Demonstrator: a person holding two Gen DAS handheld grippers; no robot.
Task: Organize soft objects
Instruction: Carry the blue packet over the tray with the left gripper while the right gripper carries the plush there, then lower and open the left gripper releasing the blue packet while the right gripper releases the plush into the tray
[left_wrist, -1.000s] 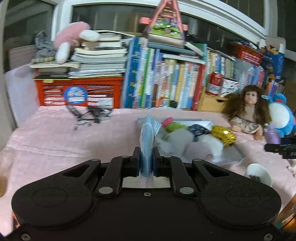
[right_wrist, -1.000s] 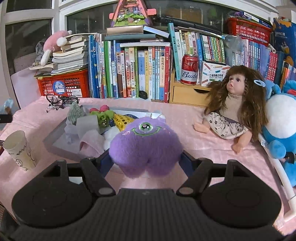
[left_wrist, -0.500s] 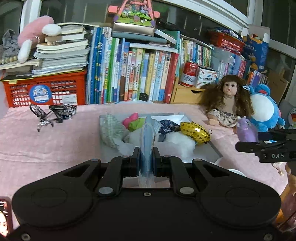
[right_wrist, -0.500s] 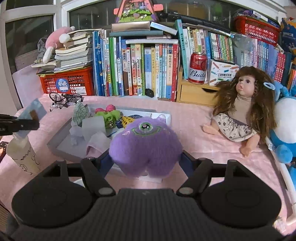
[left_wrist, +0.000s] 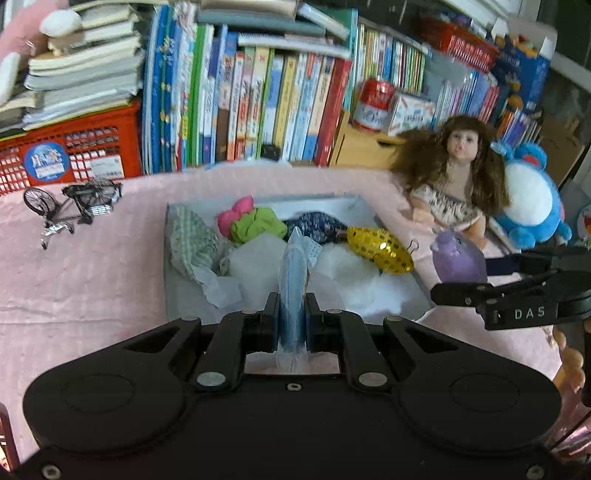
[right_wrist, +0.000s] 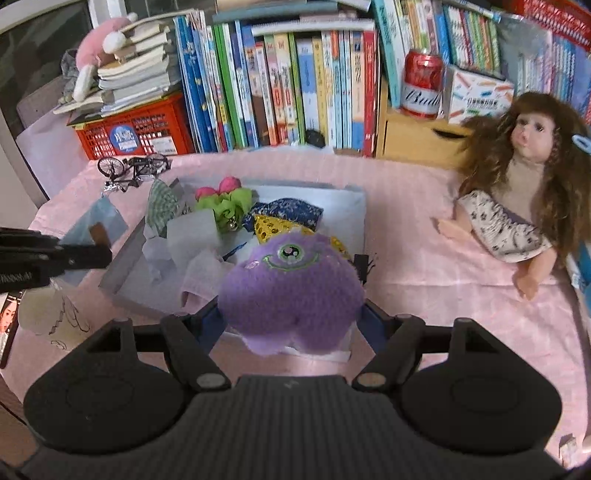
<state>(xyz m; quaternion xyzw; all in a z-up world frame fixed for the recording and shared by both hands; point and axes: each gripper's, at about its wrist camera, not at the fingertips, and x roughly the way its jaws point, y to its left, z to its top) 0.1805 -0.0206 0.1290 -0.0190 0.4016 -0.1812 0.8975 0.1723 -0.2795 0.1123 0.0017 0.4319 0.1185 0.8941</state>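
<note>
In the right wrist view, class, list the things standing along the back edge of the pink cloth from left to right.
Red crate → row of upright books → wooden drawer box topped by a red can → doll.

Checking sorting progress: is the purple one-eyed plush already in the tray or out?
Out: the purple plush is clamped in the right gripper, above the tray edge.
</note>
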